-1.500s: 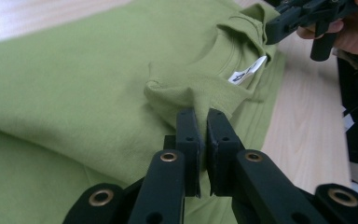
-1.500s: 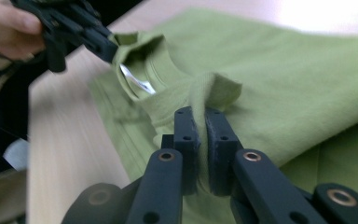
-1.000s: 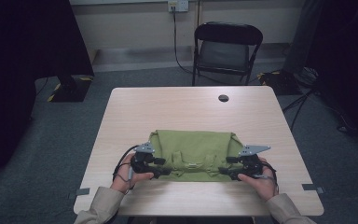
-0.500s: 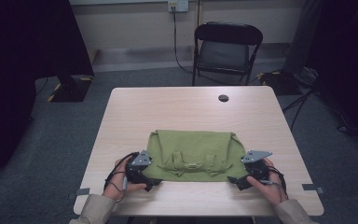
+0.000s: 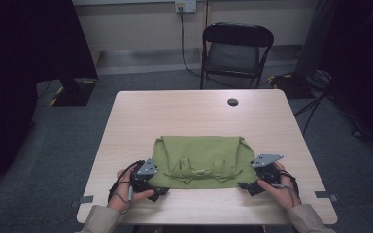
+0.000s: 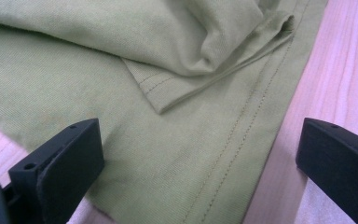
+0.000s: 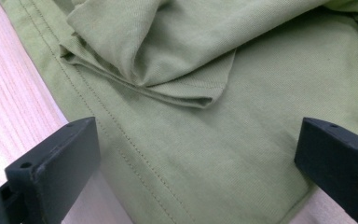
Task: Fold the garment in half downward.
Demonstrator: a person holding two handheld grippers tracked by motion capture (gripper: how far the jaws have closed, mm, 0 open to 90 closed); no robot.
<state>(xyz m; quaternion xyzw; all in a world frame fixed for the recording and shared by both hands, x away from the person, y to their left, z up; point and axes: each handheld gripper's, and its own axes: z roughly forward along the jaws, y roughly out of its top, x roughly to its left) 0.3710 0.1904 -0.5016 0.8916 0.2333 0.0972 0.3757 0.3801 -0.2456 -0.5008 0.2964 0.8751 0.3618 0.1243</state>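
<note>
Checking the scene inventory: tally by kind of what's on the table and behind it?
Green shirt: 1
Handheld grippers: 2, left and right
Black disc on table: 1
Folding chair: 1
Total: 5

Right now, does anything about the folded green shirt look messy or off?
Slightly. The folded olive-green cotton shirt lies flat on the pale wooden table, but its tucked-in sleeves bunch into loose, uneven folds near both front corners. Nothing looks damaged.

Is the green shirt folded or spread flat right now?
Folded. The green shirt lies as a compact rectangle on the table, sleeves tucked over its body, doubled layers visible in both gripper views.
</note>
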